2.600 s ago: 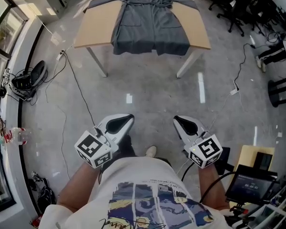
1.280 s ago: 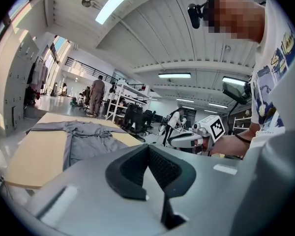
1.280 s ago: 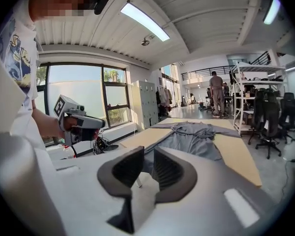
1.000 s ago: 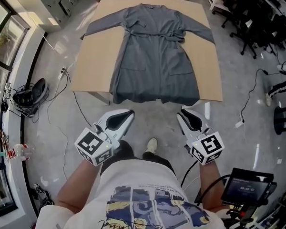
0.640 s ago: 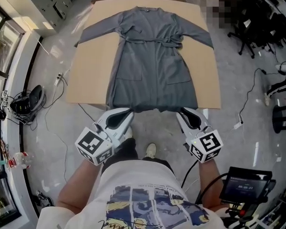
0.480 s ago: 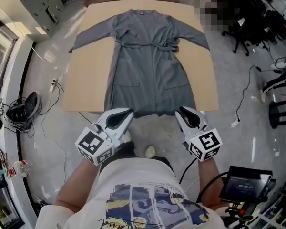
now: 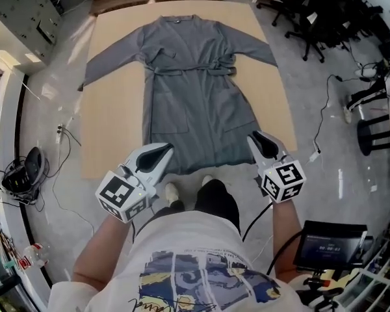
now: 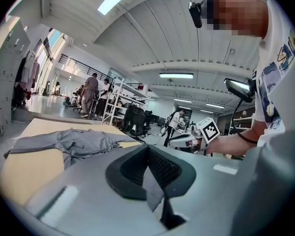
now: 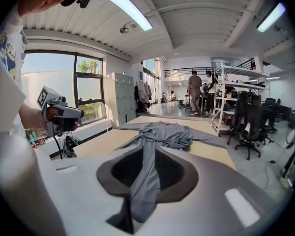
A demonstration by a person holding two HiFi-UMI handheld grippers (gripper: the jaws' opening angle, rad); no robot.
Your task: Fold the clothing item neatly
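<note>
Approach step: left claw closed, right claw slightly parted, both empty; next, grasp robe hem just ahead.

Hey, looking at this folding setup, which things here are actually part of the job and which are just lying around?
For the job:
- grey robe, spread flat on the wooden table
- left gripper and right gripper, both near its hem

Just lying about:
- office chairs
- floor cables
- screen at the person's right
</note>
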